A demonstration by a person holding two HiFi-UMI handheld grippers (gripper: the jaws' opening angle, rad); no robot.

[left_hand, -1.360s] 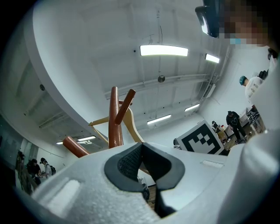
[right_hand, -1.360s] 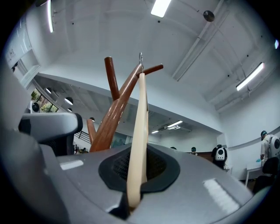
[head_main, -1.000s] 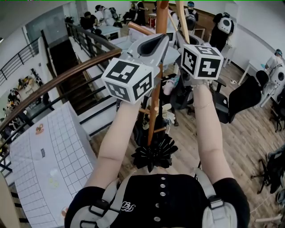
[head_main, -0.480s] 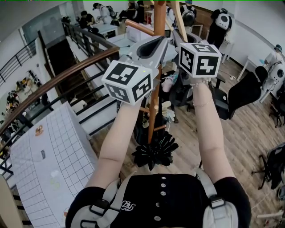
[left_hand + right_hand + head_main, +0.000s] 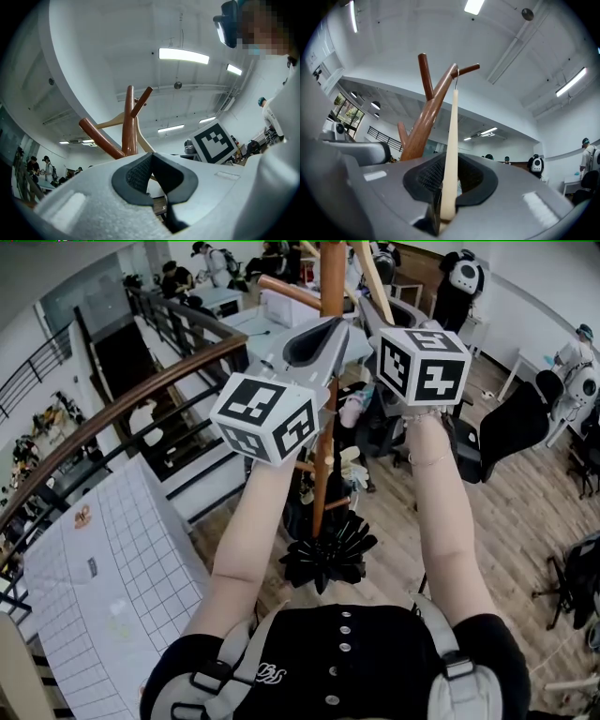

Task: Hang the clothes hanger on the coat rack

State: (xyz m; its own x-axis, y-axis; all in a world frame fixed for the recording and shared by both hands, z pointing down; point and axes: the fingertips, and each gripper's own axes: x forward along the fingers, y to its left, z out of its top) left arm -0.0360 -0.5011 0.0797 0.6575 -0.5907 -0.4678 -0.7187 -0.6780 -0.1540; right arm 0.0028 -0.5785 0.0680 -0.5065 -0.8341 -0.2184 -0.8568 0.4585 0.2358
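Right gripper [image 5: 443, 183] newly slack round clothes hanger [image 5: 453, 136], lower end hidden; left gripper [image 5: 151, 169] closed.

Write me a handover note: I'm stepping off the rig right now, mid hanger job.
Left hand-held gripper: shut, empty, raised near the coat rack.
Right hand-held gripper: jaws have just been opening; the clothes hanger stands between them, unclamped.
Its hook appears to sit over an upper peg.
Done: hanger hung, it seems.
Left: draw the right hand-held gripper back clear of the hanger, confirm it hangs free.
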